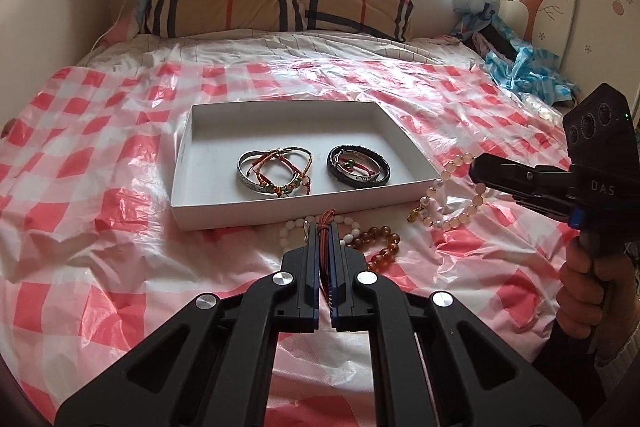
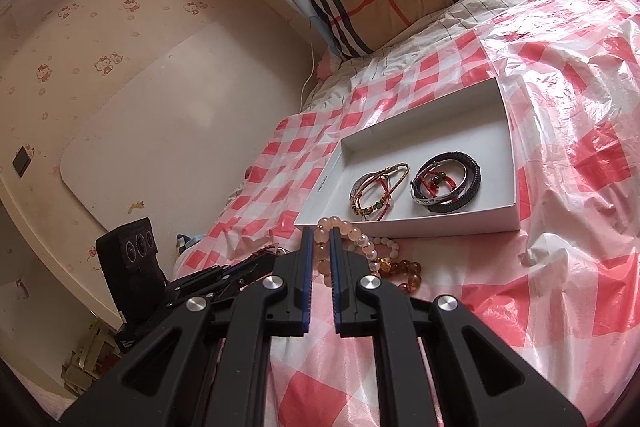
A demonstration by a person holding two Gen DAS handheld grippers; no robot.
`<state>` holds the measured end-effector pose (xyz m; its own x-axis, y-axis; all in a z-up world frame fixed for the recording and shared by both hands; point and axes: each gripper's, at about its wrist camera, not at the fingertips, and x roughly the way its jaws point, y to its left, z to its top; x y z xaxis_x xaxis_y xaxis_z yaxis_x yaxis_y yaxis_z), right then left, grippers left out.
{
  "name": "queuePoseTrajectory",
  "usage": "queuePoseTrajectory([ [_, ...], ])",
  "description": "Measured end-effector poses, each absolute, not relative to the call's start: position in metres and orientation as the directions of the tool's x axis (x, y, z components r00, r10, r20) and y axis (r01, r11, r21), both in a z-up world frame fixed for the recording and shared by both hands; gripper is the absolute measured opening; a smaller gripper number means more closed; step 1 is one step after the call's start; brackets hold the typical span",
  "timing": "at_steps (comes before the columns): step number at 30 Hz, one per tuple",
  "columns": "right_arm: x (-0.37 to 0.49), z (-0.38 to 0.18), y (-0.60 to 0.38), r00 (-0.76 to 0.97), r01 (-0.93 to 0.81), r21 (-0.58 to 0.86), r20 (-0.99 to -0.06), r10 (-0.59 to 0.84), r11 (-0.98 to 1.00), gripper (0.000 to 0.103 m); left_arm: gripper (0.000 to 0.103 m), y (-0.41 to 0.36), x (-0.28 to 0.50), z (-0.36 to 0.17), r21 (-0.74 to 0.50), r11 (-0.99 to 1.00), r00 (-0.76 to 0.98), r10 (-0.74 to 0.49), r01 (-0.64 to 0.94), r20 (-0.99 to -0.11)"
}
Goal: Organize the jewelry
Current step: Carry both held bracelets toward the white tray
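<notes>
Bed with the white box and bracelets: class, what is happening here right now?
A person is sorting bracelets into a white box on the bed. The left tool is shut on a red cord bracelet just in front of the box. The right tool is closed around a pale pink bead bracelet beside it. Two small piles of bracelets already lie inside; a white bead bracelet and an amber one remain on the checked sheet.

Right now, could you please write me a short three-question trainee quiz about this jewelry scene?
1. True or false: the white box holds two bracelet piles.
2. Which does the left gripper clamp? A) red cord bracelet B) amber bead bracelet C) nothing
3. Fill in: the right gripper pinches the pale ___ bead bracelet.

Key: 1 true; 2 A; 3 pink.
</notes>
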<state>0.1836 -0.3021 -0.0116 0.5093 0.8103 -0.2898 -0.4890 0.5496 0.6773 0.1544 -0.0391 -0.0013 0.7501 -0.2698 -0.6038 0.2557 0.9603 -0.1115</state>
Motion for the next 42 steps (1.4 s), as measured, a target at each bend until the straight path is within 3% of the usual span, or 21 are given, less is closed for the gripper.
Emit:
queuePoseTrajectory([
  [19,0.183,-0.009,-0.297,0.501,-0.503,0.672,-0.286,0.817,0.544,0.009,0.004,-0.051,0.149,0.000,-0.024,0.965,0.780,-0.227,0.263,-0.584],
  [42,0.181,-0.006,-0.294,0.502,-0.507,0.672,-0.279,0.819,0.540,0.009,0.004,-0.048,0.148,0.005,-0.009,0.969,0.798,-0.210,0.249,-0.565],
])
